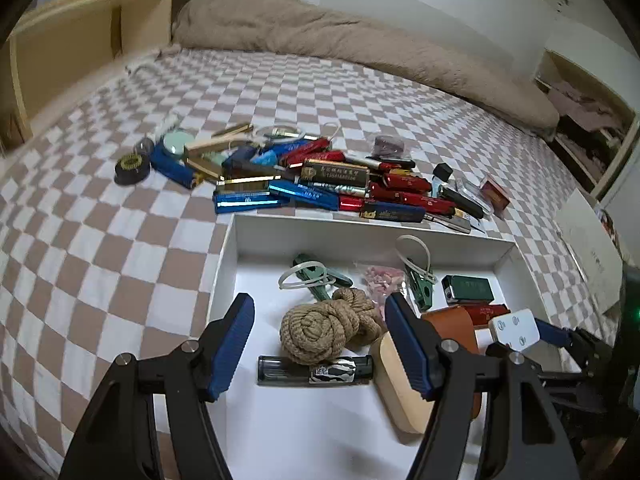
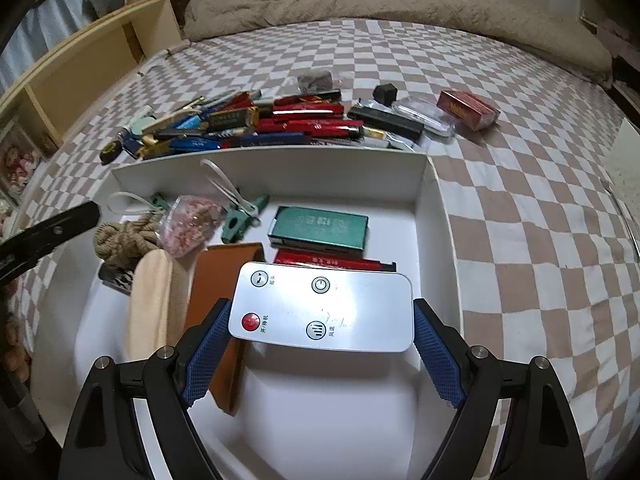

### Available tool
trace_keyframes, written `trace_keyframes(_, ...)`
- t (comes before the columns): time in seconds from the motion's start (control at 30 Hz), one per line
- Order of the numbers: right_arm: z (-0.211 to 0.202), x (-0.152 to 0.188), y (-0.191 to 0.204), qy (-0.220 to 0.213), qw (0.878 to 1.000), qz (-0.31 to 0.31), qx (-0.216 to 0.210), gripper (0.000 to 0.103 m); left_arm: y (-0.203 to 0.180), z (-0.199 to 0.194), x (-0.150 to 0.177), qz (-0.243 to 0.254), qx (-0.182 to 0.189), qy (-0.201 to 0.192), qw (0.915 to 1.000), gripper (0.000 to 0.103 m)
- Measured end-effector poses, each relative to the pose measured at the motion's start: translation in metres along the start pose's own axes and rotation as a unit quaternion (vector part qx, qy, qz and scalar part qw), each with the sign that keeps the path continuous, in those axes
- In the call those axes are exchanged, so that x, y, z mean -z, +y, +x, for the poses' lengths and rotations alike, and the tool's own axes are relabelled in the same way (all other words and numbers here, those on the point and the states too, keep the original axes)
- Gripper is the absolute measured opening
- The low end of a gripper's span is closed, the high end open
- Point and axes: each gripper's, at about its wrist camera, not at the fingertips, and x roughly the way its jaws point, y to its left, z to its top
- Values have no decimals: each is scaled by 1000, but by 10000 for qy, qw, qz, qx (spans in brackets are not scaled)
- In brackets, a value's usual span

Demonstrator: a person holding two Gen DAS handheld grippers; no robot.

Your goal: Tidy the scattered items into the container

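Shallow white rectangular cardboard box [image 2: 436, 216] on checked bedspread, holding coiled tan rope [image 1: 320, 330], green flat case [image 2: 320, 230], orange leather pouch [image 2: 224, 276]. Flat white four-button remote [image 2: 322, 306] raised above box. Heaped red and blue lighters [image 1: 320, 184] behind far wall.

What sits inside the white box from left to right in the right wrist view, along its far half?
Tan coiled rope → clear bag of pink pieces → green clip with white zip tie → green rectangular case.

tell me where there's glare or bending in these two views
Right wrist view: a bright patch of glare on the white remote; the checked bed cover bows toward the edges. Left wrist view: light glints off the shiny blue and gold cases in the pile, the frame corners go black, and the wooden shelf curves.
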Motion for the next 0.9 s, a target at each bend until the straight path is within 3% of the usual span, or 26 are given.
trace_keyframes(0.43,11,-3,8,313,9986,-208,379,87,-5,-7,3,164,202,-73,9996,68)
trace_keyframes(0.57,11,-3,8,324,9988,-213,302,90,-3,-9,1,115,235,-87,9996,68)
trace_keyframes(0.63,13,-3,11,379,9988,-299,129,102,-4,-11,0,121,248,-123,9995,68)
trace_keyframes(0.9,5,3,11,393,9990,-223,-1,103,-4,-14,0,109,257,-167,9995,68)
